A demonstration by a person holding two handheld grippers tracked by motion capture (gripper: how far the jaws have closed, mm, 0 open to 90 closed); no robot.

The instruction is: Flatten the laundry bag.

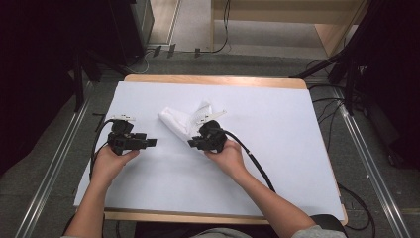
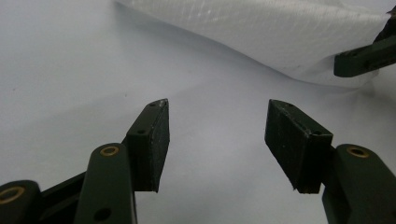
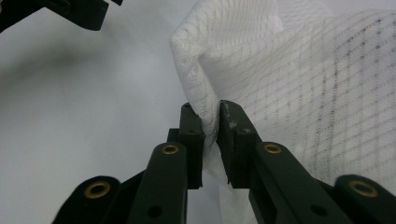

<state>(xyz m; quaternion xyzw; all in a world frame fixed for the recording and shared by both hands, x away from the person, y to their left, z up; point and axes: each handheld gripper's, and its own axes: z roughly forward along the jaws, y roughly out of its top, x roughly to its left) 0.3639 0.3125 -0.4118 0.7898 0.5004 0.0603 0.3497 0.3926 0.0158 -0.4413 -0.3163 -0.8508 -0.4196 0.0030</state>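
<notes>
White textured cloth (image 1: 184, 120) crumpled mid-surface (image 1: 277, 148). Right gripper (image 3: 211, 122) clamped on cloth's folded edge. Left gripper (image 2: 215, 135) jaws apart, empty, near cloth. Risk: thin pinch on 1 fold may slip if pulled sharply; cloth may bunch.

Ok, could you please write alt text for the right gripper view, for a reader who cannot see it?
The right gripper has its two black jaws shut on a fold of a white cloth, which spreads up and to the right over a white table cover.
</notes>
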